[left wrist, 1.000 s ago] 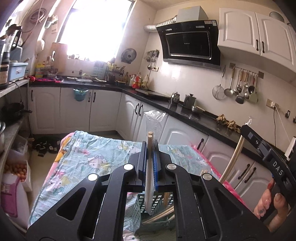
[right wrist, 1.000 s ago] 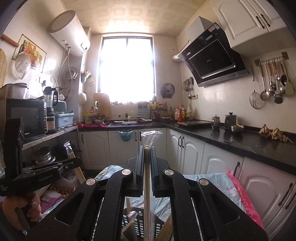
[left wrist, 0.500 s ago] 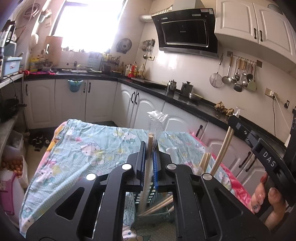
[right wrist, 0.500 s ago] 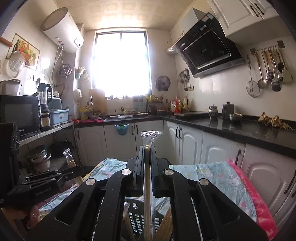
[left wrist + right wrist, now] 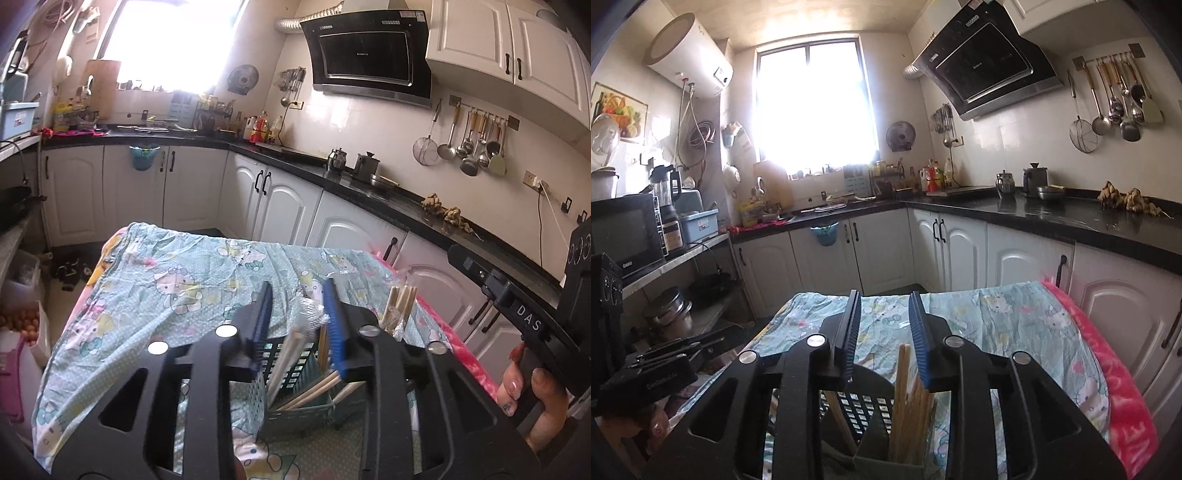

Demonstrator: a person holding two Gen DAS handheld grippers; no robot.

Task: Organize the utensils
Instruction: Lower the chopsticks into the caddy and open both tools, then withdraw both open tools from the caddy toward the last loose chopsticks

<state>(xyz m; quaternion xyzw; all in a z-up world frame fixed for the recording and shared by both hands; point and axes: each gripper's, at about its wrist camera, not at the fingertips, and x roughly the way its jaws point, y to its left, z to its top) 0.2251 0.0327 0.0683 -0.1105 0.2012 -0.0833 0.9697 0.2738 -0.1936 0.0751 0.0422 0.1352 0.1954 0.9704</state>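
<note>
In the left wrist view, the left gripper (image 5: 297, 314) has just been opening; its jaws stand apart, and the pale wooden chopsticks (image 5: 286, 360) between them rest free in the dark green perforated plastic basket (image 5: 295, 373). In the right wrist view, the right gripper (image 5: 882, 328) has likewise just been opening, its chopstick bundle (image 5: 905, 406) standing released in the basket (image 5: 860, 406). Both deposits appear complete; remaining utensils cannot be determined.

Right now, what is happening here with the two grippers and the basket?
A person is sorting chopsticks into a dark slotted basket on the cloth-covered table. Both grippers have just been opening. The left gripper and the right gripper stand open above the basket, and the wrapped chopsticks and the bare chopsticks now stand loose inside it.
</note>
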